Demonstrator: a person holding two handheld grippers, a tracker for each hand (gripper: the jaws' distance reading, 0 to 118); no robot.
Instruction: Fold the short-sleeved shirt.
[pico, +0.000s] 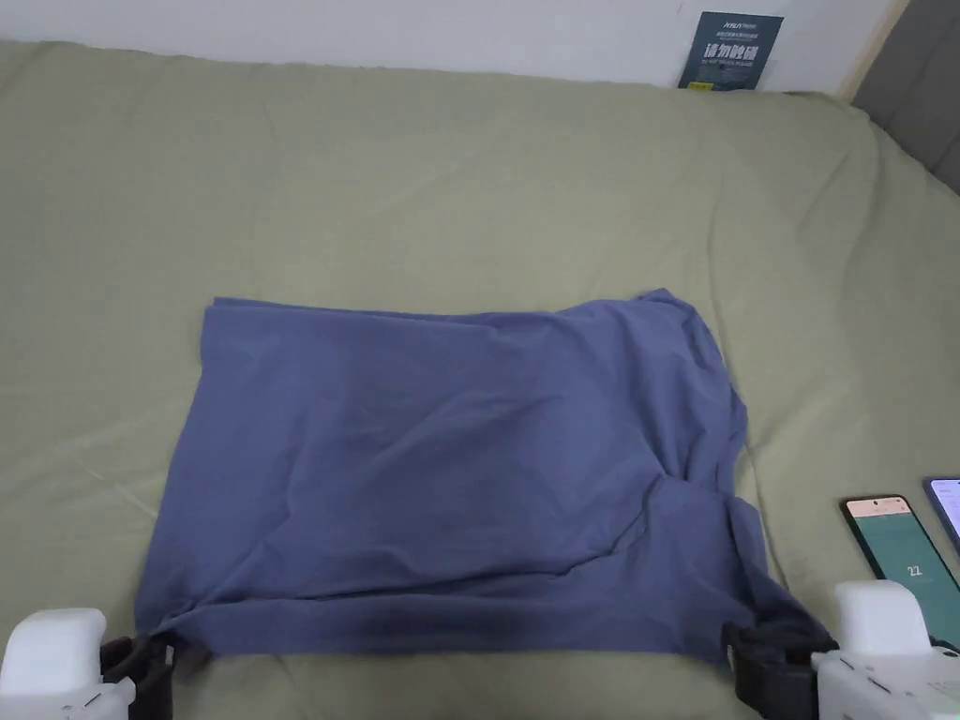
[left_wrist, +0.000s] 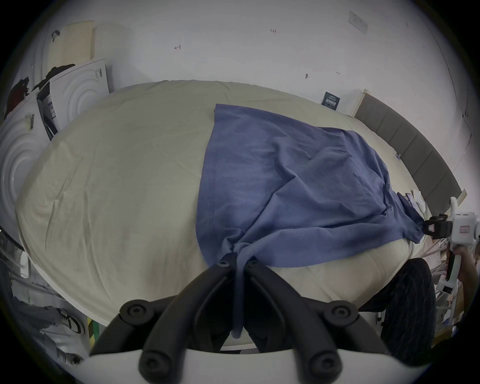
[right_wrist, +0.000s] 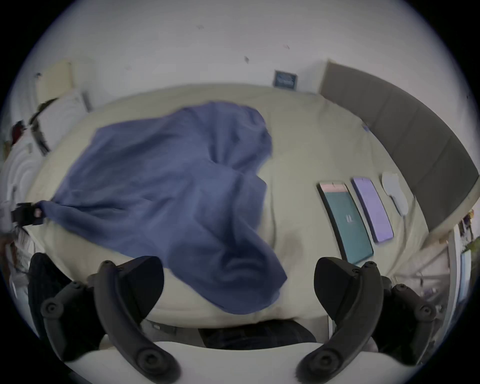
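You have the blue shirt (pico: 450, 469) spread across the bed (pico: 469, 187), lying sideways with its near edge at the bed's front. Your left gripper (left_wrist: 237, 259) has its jaws pinching the near left corner; your right gripper (right_wrist: 239, 283) has its jaws spread wide, the near right corner lying loose between them. It looks like the layout step. Next, free the left corner and pick the first fold line. Two phones (pico: 900, 553) lie beside the shirt, near a white wall.
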